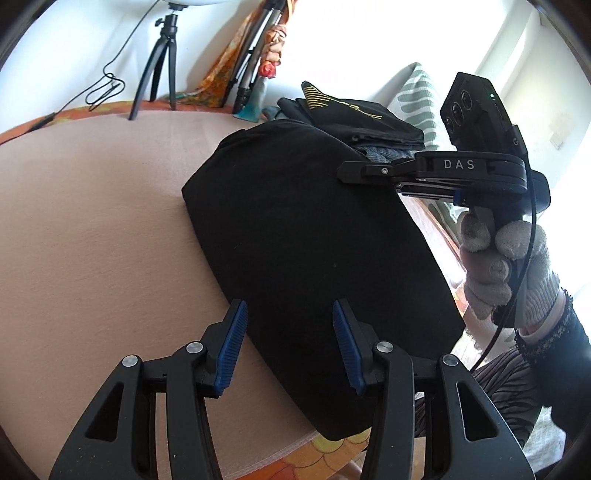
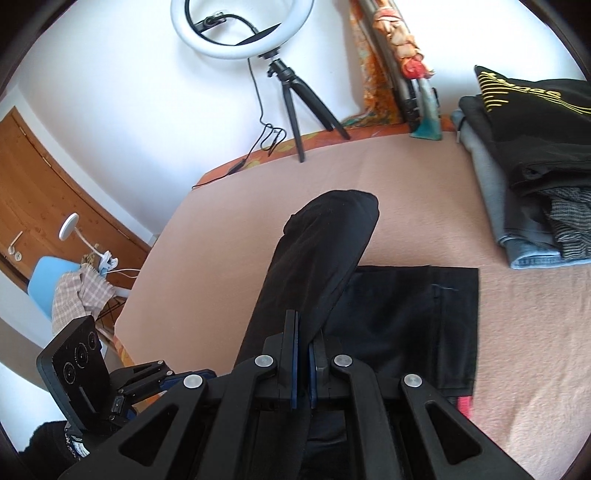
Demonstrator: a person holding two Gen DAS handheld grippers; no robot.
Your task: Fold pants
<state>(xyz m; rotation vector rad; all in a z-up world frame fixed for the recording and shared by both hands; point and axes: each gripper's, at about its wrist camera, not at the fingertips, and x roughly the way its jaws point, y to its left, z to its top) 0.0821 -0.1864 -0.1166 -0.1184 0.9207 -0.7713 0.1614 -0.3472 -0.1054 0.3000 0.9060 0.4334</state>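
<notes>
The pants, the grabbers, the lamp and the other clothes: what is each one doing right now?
Pants: black, partly folded on the blanket, one part lifted.
Right gripper: jaws shut on pants.
Left gripper: jaws open, holding nothing.
Ring light: upright on its tripod; whether it is lit is unclear.
Clothes pile: folded, stacked.
Door: looks closed.

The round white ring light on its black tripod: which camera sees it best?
The right wrist view: the whole white ring light shows above its black tripod by the wall. The left wrist view catches only the ring's bottom edge and the tripod legs.
</notes>
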